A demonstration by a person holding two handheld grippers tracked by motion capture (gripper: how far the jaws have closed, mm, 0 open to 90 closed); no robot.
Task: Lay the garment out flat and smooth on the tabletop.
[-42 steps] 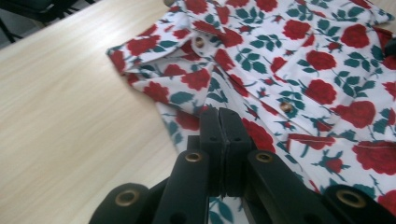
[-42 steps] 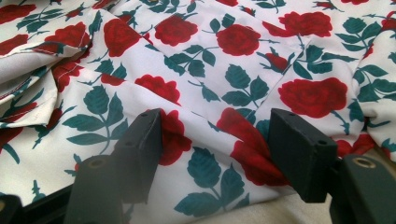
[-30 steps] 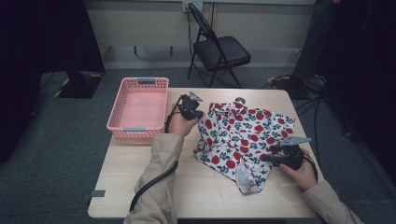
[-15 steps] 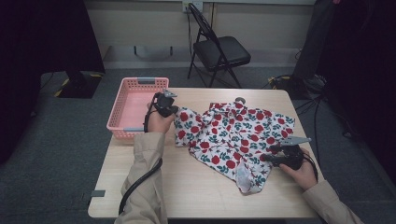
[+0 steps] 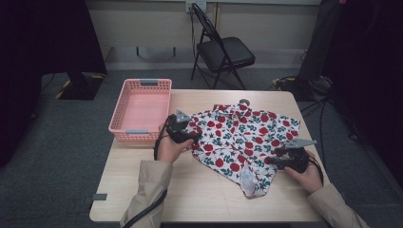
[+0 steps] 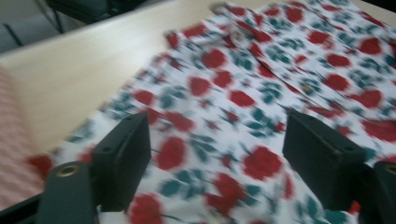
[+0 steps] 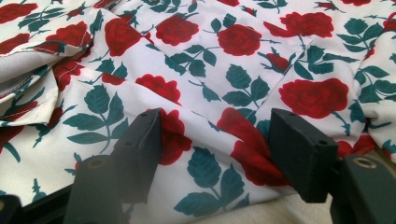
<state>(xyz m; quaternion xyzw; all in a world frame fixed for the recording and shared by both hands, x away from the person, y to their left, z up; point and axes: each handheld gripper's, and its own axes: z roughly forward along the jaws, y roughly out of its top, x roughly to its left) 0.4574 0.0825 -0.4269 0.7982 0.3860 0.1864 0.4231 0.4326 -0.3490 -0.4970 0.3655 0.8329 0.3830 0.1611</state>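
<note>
A white shirt (image 5: pixel 247 137) printed with red roses and green leaves lies spread on the wooden table (image 5: pixel 199 190). My left gripper (image 5: pixel 192 137) hovers over the shirt's left edge. Its jaws have just been opening and now stand wide apart above the shirt (image 6: pixel 261 70), with my left gripper (image 6: pixel 217 158) pressing on nothing. My right gripper (image 5: pixel 270 160) rests low on the shirt's right lower part. In its own view the right gripper (image 7: pixel 217 149) is open, with a soft ridge of the shirt (image 7: pixel 233 56) lying between the jaws.
A pink plastic basket (image 5: pixel 114 126) stands at the table's left edge, close to my left hand, and shows blurred as the basket (image 6: pixel 11 154) in the left gripper view. A black folding chair (image 5: pixel 223 52) stands behind the table. Bare wood (image 6: pixel 84 70) lies beyond the shirt.
My left gripper pulled the shirt's left edge out toward the basket, then came back toward the person and opened, letting the cloth go. The shirt now lies wider. The right gripper kept still.
</note>
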